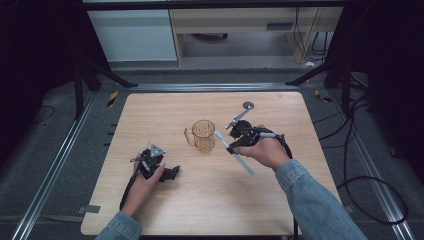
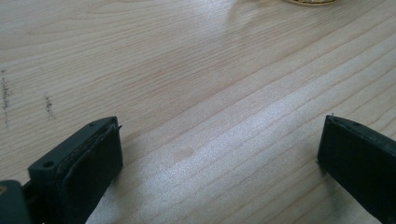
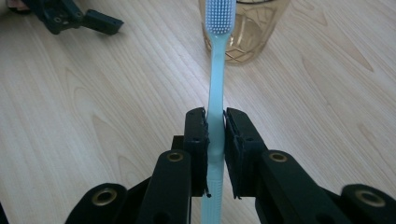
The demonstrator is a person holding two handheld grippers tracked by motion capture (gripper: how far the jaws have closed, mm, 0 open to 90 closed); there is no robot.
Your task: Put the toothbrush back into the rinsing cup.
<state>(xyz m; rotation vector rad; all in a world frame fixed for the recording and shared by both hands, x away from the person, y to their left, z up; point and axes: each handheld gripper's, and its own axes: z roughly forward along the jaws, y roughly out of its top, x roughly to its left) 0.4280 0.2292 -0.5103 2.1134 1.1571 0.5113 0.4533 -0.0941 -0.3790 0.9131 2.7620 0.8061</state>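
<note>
The wooden table (image 1: 165,200) carries the whole work area; its light top has rounded corners and sits between two metal rails on the floor.

The person's right sleeve (image 1: 320,205) enters from the lower right of the high view, and the right hand (image 1: 267,150) grips the right gripper (image 1: 231,146) above the table, to the right of the cup. The left hand (image 1: 145,182) rests on the table near its front left part and holds the left gripper (image 1: 172,173), which lies low on the surface.

The cup (image 1: 203,135) is amber, see-through, with a handle on its left side as the high view shows it. It stands upright near the middle of the table, well apart from the left gripper.

The toothbrush (image 1: 235,154) is light blue with a pale bristle head. It is clamped by the handle in the right gripper: in the right gripper view the two black jaws press on the handle (image 3: 215,135) from both sides, with the head (image 3: 220,16) reaching forward toward the cup (image 3: 252,32). In the high view the head lies just beside the cup's right side, at about rim height; whether it touches the cup cannot be told. The handle end trails toward the person.

Left gripper jaws: wide apart, with bare table (image 2: 210,93) between them.
</note>
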